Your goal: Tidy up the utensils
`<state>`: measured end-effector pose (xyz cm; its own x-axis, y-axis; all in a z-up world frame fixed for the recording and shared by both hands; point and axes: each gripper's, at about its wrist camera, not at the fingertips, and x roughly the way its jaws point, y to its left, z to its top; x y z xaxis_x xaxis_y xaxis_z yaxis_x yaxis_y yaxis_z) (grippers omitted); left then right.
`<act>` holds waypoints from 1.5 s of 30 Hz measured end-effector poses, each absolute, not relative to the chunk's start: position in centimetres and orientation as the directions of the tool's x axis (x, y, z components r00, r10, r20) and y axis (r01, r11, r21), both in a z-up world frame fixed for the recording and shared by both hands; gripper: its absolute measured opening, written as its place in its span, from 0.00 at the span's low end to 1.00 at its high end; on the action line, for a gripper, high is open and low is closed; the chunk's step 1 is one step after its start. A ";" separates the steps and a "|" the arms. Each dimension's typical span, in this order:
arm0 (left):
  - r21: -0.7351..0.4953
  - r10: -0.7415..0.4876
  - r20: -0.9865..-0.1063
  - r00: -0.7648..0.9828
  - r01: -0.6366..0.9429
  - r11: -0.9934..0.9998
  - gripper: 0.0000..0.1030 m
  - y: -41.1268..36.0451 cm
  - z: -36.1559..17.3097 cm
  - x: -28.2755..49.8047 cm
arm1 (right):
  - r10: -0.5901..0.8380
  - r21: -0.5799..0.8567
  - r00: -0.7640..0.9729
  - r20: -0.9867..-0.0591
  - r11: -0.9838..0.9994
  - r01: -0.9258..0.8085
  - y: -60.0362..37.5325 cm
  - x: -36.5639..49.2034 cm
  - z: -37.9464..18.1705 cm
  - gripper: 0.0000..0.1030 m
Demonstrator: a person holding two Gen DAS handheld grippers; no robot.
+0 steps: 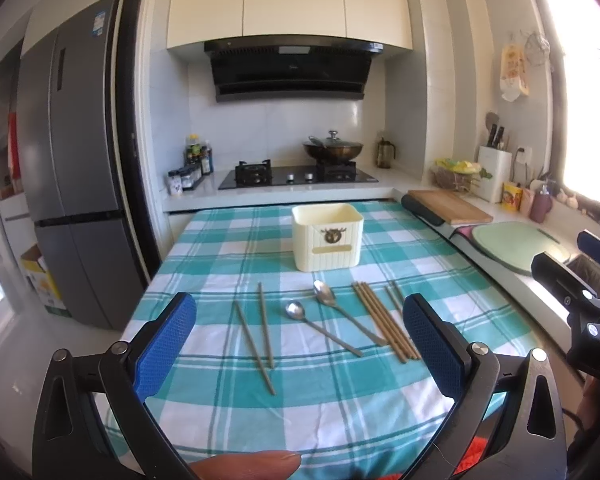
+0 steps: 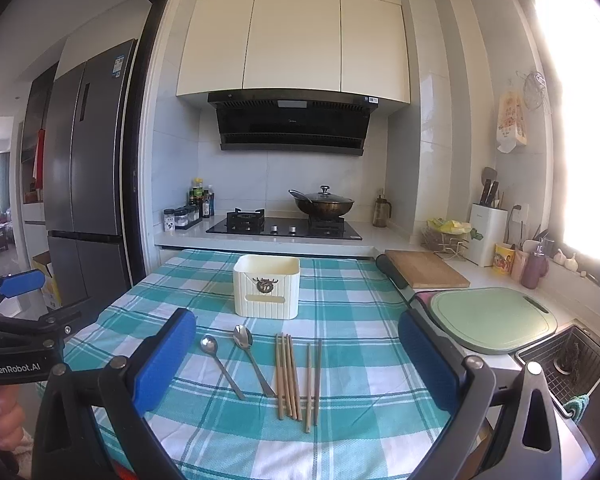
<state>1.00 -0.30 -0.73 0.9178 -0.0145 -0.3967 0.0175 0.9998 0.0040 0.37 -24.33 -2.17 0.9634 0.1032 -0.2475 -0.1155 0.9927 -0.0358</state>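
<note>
A table with a green and white checked cloth (image 1: 228, 240) stood in a kitchen. At its far end sat a cream plastic box with an open top and a small brown badge on its front (image 1: 327, 237). Nearer lay the things to tidy: two shiny metal spoons (image 1: 324, 320), a bunch of four light wooden chopsticks side by side (image 1: 384, 324), one more pair of chopsticks just to the right of them (image 2: 313, 384), and another pair (image 1: 258, 334) lying apart to the left of the spoons. Nothing lay between these things and the box. Behind the table was a black stove with a dark wok under a glass lid (image 2: 325, 202), some bottles and jars (image 2: 196, 206), and a tall grey fridge (image 1: 72, 184) on the left. To the right of the table were a brown wooden board (image 2: 426, 270), a round-cornered green cutting board (image 2: 494, 318) and a metal sink (image 2: 568, 364). The left tongs (image 1: 300, 344) hung over the near part of the table, tipped a little down, with their blue pads wide apart and nothing in them. A fingertip (image 1: 248, 466) showed at the bottom edge. The right tongs (image 2: 298, 358) were also wide and held nothing, pointing a little down toward the spoons and the bunch of four chopsticks.
</note>
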 end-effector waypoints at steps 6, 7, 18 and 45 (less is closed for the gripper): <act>0.008 -0.008 -0.394 0.919 0.012 1.000 1.00 -0.6 -0.6 1.1 | 0.099 -0.035 0.964 -0.246 0.993 -0.111 -24.5 0.3 -1.9 1.00; 0.009 -0.007 -0.394 0.919 0.012 1.000 1.00 -0.6 -0.7 1.1 | 0.098 -0.034 0.965 -0.245 0.993 -0.110 -24.4 0.3 -1.9 1.00; 0.017 -0.009 -0.398 0.917 0.017 1.000 1.00 -0.4 -0.6 1.4 | 0.101 -0.023 0.963 -0.248 0.994 -0.111 -24.6 0.4 -1.7 1.00; 0.038 0.008 -0.387 0.922 0.007 0.999 1.00 -1.1 -0.7 0.9 | 0.102 -0.013 0.964 -0.247 0.994 -0.108 -25.1 0.6 -1.7 1.00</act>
